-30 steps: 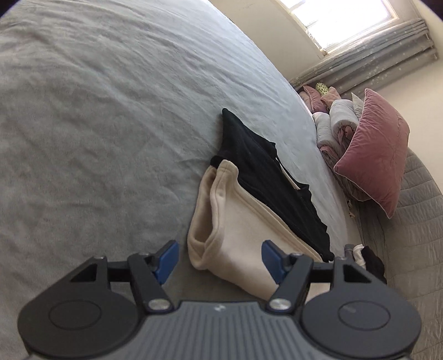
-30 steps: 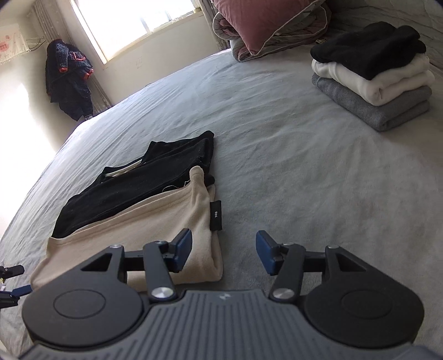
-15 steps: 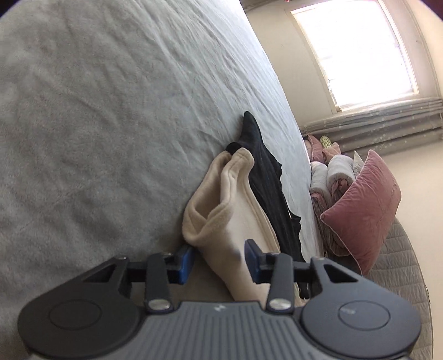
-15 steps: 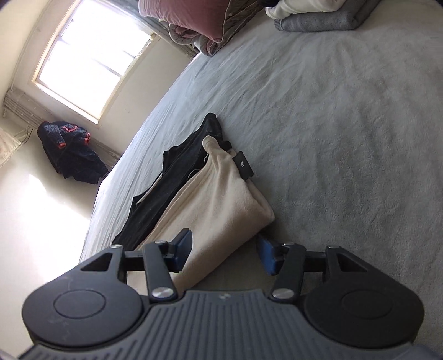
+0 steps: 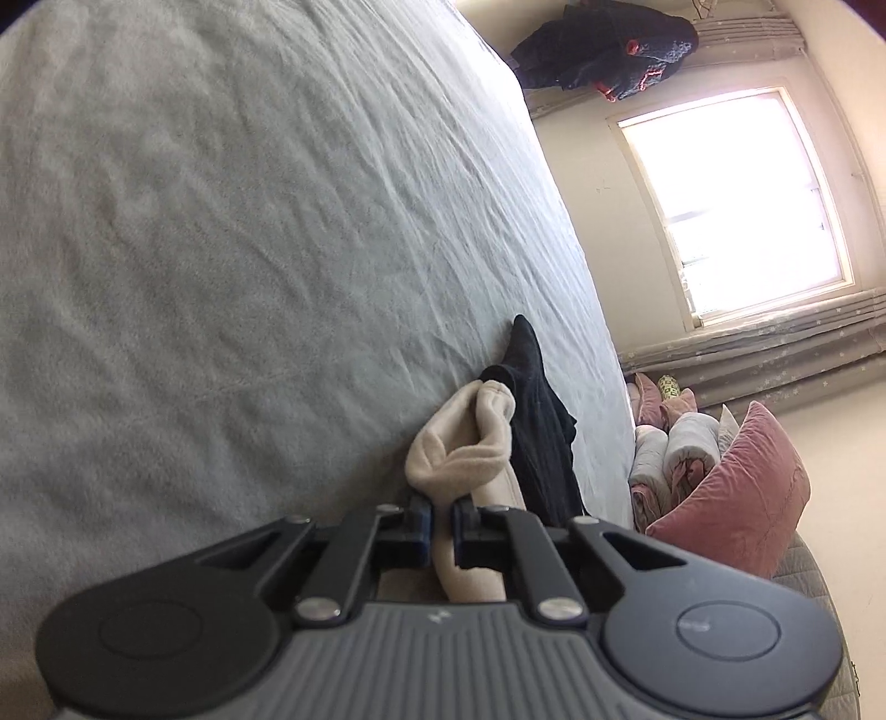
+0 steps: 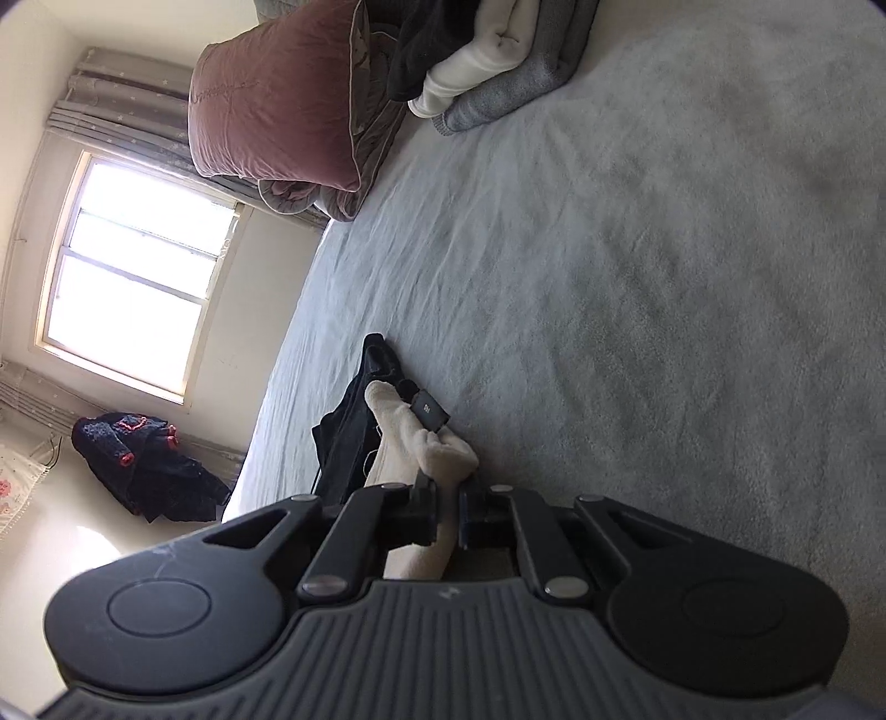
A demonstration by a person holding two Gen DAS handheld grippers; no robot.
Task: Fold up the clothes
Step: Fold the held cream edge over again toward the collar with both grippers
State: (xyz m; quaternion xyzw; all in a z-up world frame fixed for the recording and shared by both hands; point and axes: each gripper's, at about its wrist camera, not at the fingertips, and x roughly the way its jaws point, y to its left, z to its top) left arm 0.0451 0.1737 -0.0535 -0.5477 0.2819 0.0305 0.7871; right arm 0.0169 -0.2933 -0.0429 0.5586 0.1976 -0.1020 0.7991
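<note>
Left wrist view: your left gripper [image 5: 440, 520] and right gripper [image 6: 447, 512] each pinch the cream fleece garment [image 5: 462, 448]; uneven lifting risks skewing its fold.

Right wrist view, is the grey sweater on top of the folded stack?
No, the grey sweater lies at the bottom, under the white garment and black garment.

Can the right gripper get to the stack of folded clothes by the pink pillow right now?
Probably not yet: the right gripper is shut on the beige garment, though open bedsheet lies toward the stack of folded clothes.
</note>
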